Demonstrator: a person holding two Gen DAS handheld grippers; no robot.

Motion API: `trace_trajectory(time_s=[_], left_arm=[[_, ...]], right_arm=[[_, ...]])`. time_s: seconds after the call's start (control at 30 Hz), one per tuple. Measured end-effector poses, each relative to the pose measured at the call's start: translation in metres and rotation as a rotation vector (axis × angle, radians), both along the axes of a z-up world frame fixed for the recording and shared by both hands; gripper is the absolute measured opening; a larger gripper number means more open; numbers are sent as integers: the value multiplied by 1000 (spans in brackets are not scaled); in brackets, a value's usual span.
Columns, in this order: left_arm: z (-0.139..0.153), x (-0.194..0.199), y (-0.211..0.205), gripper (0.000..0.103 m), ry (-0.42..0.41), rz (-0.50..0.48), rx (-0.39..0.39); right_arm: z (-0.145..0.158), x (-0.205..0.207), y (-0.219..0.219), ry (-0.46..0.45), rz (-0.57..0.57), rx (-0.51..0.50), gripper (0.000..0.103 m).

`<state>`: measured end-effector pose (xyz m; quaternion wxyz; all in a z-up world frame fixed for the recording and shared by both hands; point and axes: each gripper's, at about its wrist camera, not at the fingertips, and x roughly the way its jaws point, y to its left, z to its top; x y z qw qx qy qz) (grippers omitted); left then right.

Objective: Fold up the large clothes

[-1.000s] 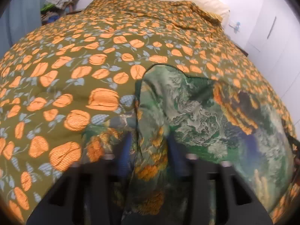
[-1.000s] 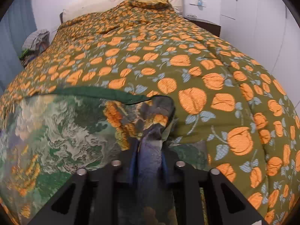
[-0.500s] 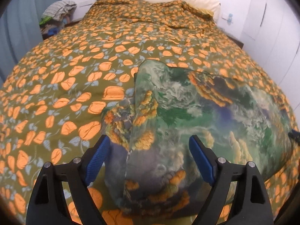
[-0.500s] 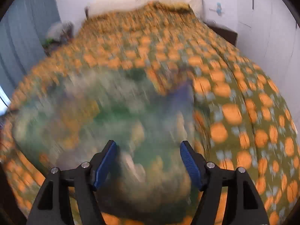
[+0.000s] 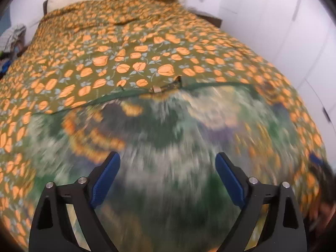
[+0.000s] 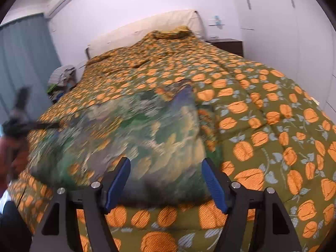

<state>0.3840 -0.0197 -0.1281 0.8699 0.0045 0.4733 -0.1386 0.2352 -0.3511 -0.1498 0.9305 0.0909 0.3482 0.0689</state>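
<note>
A large green garment (image 5: 172, 130) with a swirling orange, white and blue print lies spread on the bed; a green hem and a small tag run along its far edge. It also shows in the right wrist view (image 6: 134, 130), blurred. My left gripper (image 5: 168, 168) is open and empty above the garment's near part. My right gripper (image 6: 166, 174) is open and empty above the garment's near right edge. The left gripper (image 6: 19, 117) appears blurred at the far left of the right wrist view.
The bed is covered by an olive duvet (image 6: 262, 126) with orange flowers. A cream headboard (image 6: 147, 27) stands at the back. A pile of clothes (image 6: 61, 77) sits left of the bed, beside a blue curtain (image 6: 23, 58). White wardrobes (image 5: 294, 31) line the right wall.
Both grippers opened and let go of the garment, then pulled back. The garment now lies flat on the duvet. The left view has swung right over it.
</note>
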Motion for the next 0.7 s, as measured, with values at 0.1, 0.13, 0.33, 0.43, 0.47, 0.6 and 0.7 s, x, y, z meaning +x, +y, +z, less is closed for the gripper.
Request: trace_trajectory(time_s=[0.1,0.13,0.33,0.43,0.47,0.6,0.7], left_arm=[[-9,41,-9,92,25,50,6],[-13,50,-10,92,36,67,18],[-35,31,-22,92,52,12,98],[-31,4,-28,92,27,-47,110],[-30,-11,-31,92,18,-71,116],[-28,-47,-37,92,-8,-125,144],[-28,-67,-36,92,-25,-132,149]], right_arm=[[1,2,5,-9,42,-15,72],[0,3,5,-9,45,-11,72],[-7,12,-7,11,32,42,72],[-9,15,-12,12,22,71,72],[-9,15,-14,12,18,79,72],[-9,15,-18,8,2,87,72],[-9,14,-20,9,-7,89,72]])
